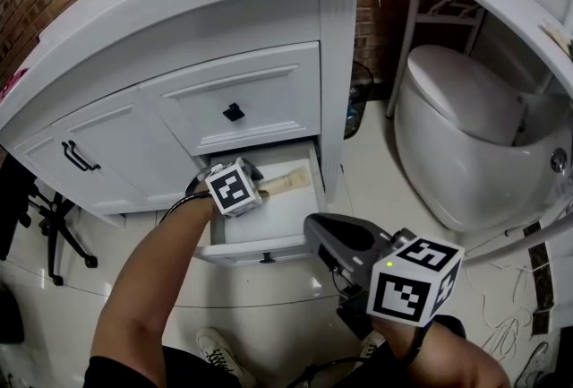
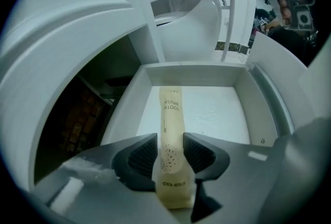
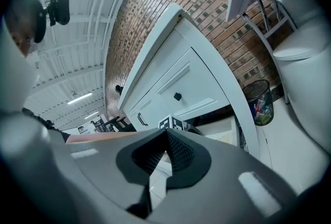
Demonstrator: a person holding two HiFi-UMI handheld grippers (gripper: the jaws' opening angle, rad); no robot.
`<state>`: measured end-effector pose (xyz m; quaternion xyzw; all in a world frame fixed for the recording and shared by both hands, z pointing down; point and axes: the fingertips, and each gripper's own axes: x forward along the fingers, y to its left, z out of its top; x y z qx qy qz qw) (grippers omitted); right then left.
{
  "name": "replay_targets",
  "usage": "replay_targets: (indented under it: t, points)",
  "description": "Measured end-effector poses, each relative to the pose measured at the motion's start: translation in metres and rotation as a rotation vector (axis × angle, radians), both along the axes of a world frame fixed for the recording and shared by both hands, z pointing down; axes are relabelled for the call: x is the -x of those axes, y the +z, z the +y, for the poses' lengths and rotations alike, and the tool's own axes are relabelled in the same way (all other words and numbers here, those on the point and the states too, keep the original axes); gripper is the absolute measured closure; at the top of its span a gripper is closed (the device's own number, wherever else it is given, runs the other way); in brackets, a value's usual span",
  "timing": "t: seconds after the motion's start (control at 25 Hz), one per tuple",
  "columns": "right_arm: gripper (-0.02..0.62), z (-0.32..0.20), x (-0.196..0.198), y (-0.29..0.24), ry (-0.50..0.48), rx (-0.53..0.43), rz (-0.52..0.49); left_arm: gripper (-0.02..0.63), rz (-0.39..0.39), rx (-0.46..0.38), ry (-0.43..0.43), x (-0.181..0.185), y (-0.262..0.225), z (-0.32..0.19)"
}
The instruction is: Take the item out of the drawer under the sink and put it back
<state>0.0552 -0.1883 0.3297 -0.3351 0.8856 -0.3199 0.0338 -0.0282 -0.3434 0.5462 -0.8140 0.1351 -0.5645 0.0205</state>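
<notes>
The bottom drawer (image 1: 269, 247) under the sink stands pulled out, white inside (image 2: 196, 70). A cream toothbrush pack (image 1: 288, 183) lies lengthwise on its floor (image 2: 170, 114). My left gripper (image 1: 258, 191) reaches down into the drawer. Its jaws stand apart with the near end of the pack between them (image 2: 170, 153), and the pads flank the pack without squeezing it. My right gripper (image 1: 315, 230) hovers in front of the drawer, to its right, above the floor. Its ribbed pads meet (image 3: 165, 137) with nothing between them.
Above the open drawer sits a shut drawer with a black knob (image 1: 234, 112); to its left is a cabinet door with a black handle (image 1: 79, 156). A white toilet (image 1: 466, 126) stands to the right, and a bin (image 3: 261, 101) by the brick wall. A chair base (image 1: 54, 216) is at left.
</notes>
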Motion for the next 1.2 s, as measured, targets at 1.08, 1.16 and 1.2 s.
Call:
replay_targets:
  t: [1.08, 1.16, 1.2]
  points:
    - [0.591, 0.002, -0.005, 0.001, 0.026, 0.005, 0.001, 0.560, 0.200, -0.046, -0.152, 0.025, -0.083, 0.041]
    - [0.591, 0.006, -0.004, 0.001, 0.019, 0.009, -0.005, 0.561, 0.247, -0.066, -0.187, 0.037, -0.103, 0.049]
    - [0.591, 0.007, -0.004, 0.000, 0.016, 0.005, -0.005, 0.561, 0.280, -0.079, -0.205, 0.042, -0.115, 0.055]
